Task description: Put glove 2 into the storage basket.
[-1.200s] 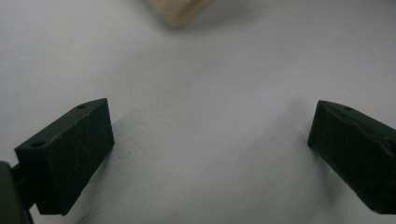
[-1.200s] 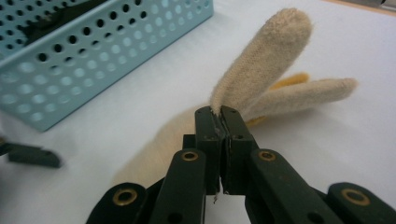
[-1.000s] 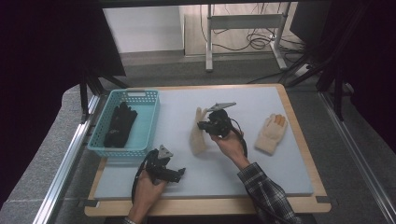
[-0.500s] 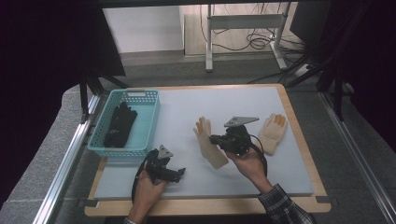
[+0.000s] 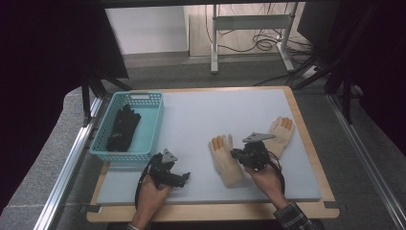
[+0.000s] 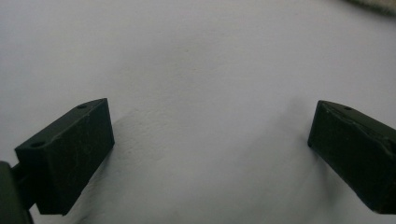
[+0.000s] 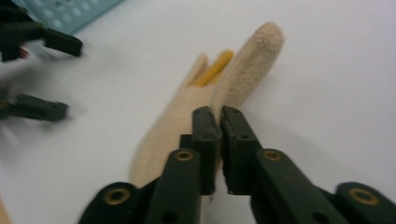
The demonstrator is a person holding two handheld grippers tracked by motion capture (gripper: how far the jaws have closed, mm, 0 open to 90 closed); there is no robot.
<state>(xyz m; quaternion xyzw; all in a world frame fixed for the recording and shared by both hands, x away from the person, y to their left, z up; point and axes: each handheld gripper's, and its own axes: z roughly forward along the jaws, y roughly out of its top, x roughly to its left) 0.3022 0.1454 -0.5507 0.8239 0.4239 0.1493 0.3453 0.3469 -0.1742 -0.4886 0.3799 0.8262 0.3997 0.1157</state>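
1. A white mat (image 5: 201, 110) is seen to cover the wooden tabletop (image 5: 215, 211); all items noted below are carried on it.
2. The right gripper (image 5: 234, 154) is found near the front edge, right of the middle, held in a hand (image 5: 265, 179) that enters from the front edge.
3. In the right gripper view the right gripper (image 7: 218, 116) is seen with its jaws nearly together, a narrow gap being left between them. The edge of a cream glove (image 7: 205, 107) is pinched in that gap. The jaws have just been opening slightly, with the glove fabric between them.
4. The cream glove (image 5: 225, 160) is located in the high view just left of the right gripper, lying flat with its yellow fingertips pointed toward the far edge.
5. A second cream glove (image 5: 279, 134) is recorded near the right edge, just beyond the right gripper, and is touched by nothing.
6. The left gripper (image 5: 184, 177) is held near the front edge, left of the middle. In the left gripper view its jaws are seen set wide apart over bare mat (image 6: 205, 70), with nothing between them.
7. A teal basket (image 5: 153, 120) is placed at the left edge, toward the far left corner. A black glove (image 5: 123, 128) is lying inside it.
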